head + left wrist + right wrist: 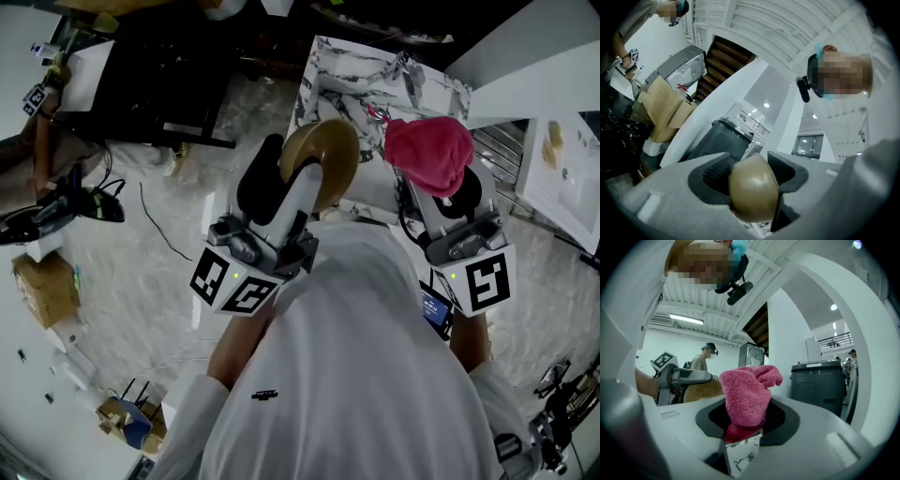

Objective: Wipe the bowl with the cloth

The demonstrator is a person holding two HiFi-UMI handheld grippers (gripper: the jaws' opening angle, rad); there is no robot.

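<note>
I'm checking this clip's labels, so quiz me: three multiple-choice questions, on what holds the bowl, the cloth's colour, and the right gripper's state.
1. What holds the bowl? A the left gripper; B the right gripper; C neither.
2. What colour is the cloth? A blue; B white; C pink.
3. The right gripper is: A open, empty; B shut on the cloth; C shut on the bowl.
Answers: A, its jaws clamp the tan bowl; C, it shows pink; B, its jaws pinch the cloth.

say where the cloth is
The cloth is clamped in the right gripper, upper right in the head view, beside the bowl in the left gripper.
</note>
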